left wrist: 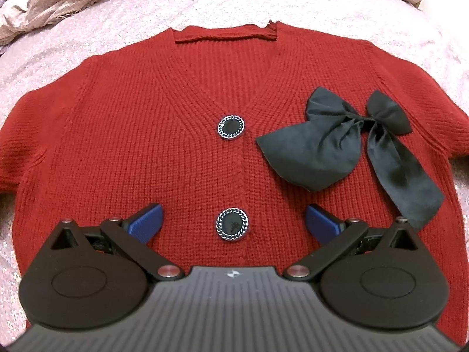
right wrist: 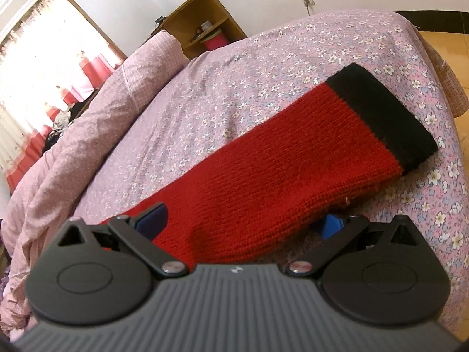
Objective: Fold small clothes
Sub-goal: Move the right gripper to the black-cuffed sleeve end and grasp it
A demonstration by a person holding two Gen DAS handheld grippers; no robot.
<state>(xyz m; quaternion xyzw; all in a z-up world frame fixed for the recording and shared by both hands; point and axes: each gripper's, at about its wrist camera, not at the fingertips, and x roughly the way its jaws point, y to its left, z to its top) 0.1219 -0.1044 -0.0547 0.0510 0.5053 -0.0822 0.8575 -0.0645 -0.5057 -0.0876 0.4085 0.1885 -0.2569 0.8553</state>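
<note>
A red knit cardigan (left wrist: 123,135) lies flat, front up, on the pink bedspread (left wrist: 205,8). It has two round dark buttons (left wrist: 230,127) down the middle and a black bow (left wrist: 346,143) on its right chest. My left gripper (left wrist: 233,220) is open and hovers over the lower front, its blue pads either side of the lower button (left wrist: 232,226). In the right wrist view, a red sleeve (right wrist: 278,170) with a black cuff (right wrist: 381,111) stretches away across the bed. My right gripper (right wrist: 243,220) is open, with the sleeve's near part lying between its wide jaws.
A rumpled pink quilt (right wrist: 73,146) lies along the bed's far side. A wooden shelf unit (right wrist: 202,23) stands by the wall, next to a bright curtained window (right wrist: 44,58). The bed's edge and wooden floor (right wrist: 451,50) show at right.
</note>
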